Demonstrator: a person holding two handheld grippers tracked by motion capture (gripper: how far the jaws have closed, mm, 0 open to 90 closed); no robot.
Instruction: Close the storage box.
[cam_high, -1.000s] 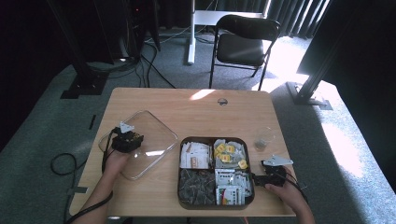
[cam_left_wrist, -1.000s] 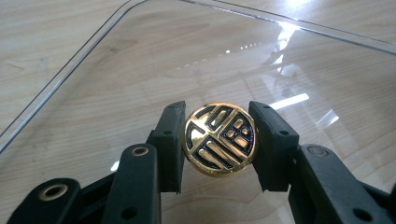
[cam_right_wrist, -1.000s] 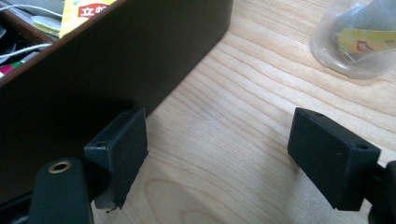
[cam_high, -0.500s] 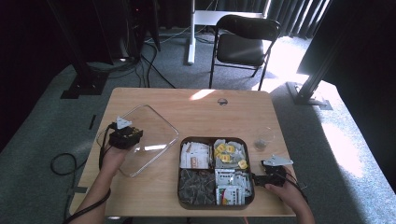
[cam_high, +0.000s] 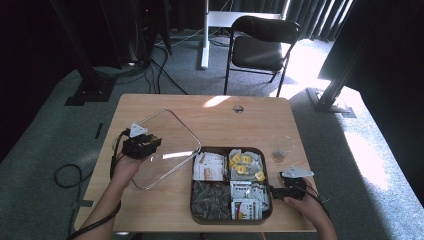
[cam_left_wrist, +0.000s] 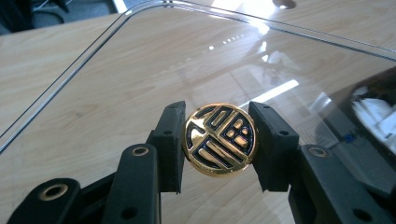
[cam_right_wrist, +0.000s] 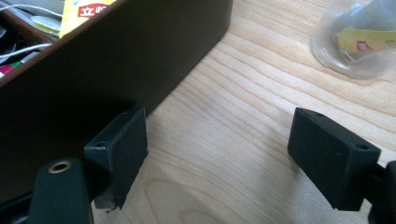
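The left gripper (cam_left_wrist: 217, 140) pinches a round gold knob (cam_left_wrist: 219, 139) with a black pattern on its face, one jaw on each side of it. The knob sits on a clear lid (cam_left_wrist: 140, 70), which the high view shows lying on the left part of the wooden counter (cam_high: 260, 120), its right corner just beside the dark tray (cam_high: 192, 200). In that view the left gripper (cam_high: 142, 145) sits over the lid (cam_high: 170, 135), with the person's left hand (cam_high: 125, 167) behind it.

The tray has four compartments: white packets in the upper left, yellow pieces on white wrappers in the upper right, dark loose stuff in the lower left, and printed packets in the lower right.

The right gripper (cam_right_wrist: 217, 154) is spread wide with nothing between its jaws. It rests low over the counter at the tray's right side, one jaw close against the tray wall (cam_right_wrist: 116, 60). A small clear cup (cam_right_wrist: 359, 42) with a yellow-labelled packet inside stands farther off on the counter, near the tray's upper right corner (cam_high: 282, 150).
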